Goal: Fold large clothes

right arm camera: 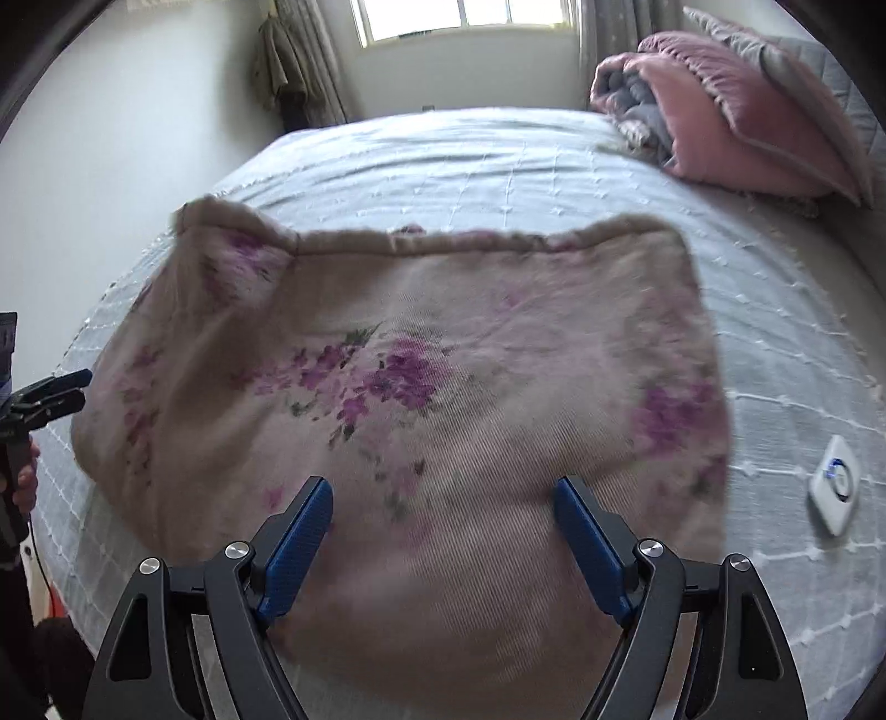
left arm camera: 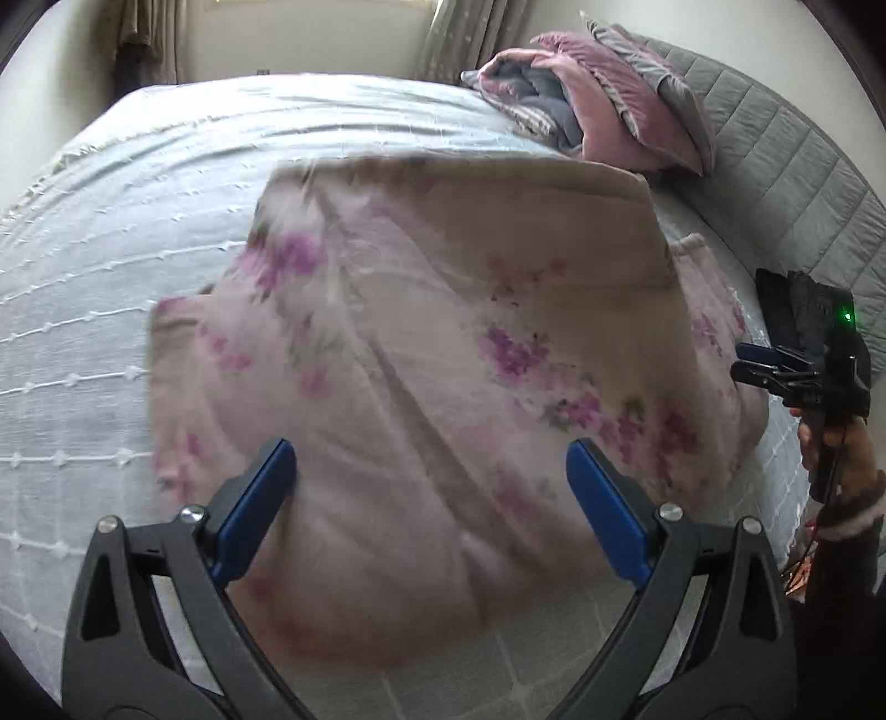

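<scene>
A beige cloth with purple flowers lies folded on the pale blue bedspread. My left gripper stands open above its near edge, blue pads wide apart, nothing between them. In the right wrist view the same flowered cloth spreads across the bedspread, its far left corner turned up. My right gripper is open over the cloth's near edge and holds nothing. Each gripper appears in the other's view at the frame edge: the right gripper and the left gripper.
Pink and grey pillows with a rolled blanket are piled at the head of the bed by a grey quilted headboard. A small white device lies on the bedspread at the right. A window and curtains stand behind.
</scene>
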The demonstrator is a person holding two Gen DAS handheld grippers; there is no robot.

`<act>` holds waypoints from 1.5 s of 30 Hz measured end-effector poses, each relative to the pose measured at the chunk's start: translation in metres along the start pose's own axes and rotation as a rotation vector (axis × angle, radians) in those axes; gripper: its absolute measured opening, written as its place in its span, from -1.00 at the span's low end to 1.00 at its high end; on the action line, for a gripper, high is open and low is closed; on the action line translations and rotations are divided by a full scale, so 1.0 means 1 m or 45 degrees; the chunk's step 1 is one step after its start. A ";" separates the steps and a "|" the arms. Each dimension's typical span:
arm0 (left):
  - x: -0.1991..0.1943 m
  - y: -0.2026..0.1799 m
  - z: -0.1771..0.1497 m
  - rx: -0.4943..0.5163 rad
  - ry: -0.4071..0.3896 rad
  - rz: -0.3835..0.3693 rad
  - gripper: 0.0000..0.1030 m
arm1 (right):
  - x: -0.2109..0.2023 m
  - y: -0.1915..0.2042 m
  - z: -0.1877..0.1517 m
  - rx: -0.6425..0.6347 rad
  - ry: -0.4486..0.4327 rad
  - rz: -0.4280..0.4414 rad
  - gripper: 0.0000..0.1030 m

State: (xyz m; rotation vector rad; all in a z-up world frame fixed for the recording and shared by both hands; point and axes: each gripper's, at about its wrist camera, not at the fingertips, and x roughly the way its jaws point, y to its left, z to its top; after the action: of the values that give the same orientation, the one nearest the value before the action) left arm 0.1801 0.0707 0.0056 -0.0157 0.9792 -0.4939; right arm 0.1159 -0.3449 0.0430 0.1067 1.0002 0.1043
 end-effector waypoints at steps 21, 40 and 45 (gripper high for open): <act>0.032 0.095 0.039 -0.391 -0.045 -0.065 0.11 | 0.000 -0.096 -0.005 0.490 -0.279 -0.136 0.17; -0.032 0.094 0.122 -0.415 -0.659 0.097 -0.77 | -0.033 -0.078 0.106 0.377 -0.763 -0.276 -0.70; 0.054 0.114 0.121 -0.461 -0.341 0.215 -0.77 | 0.054 -0.081 0.118 0.325 -0.374 -0.369 -0.69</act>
State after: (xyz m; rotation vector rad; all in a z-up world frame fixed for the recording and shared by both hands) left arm 0.3458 0.1256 0.0052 -0.3145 0.7870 -0.1487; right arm 0.2471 -0.4223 0.0498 0.2029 0.7227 -0.2977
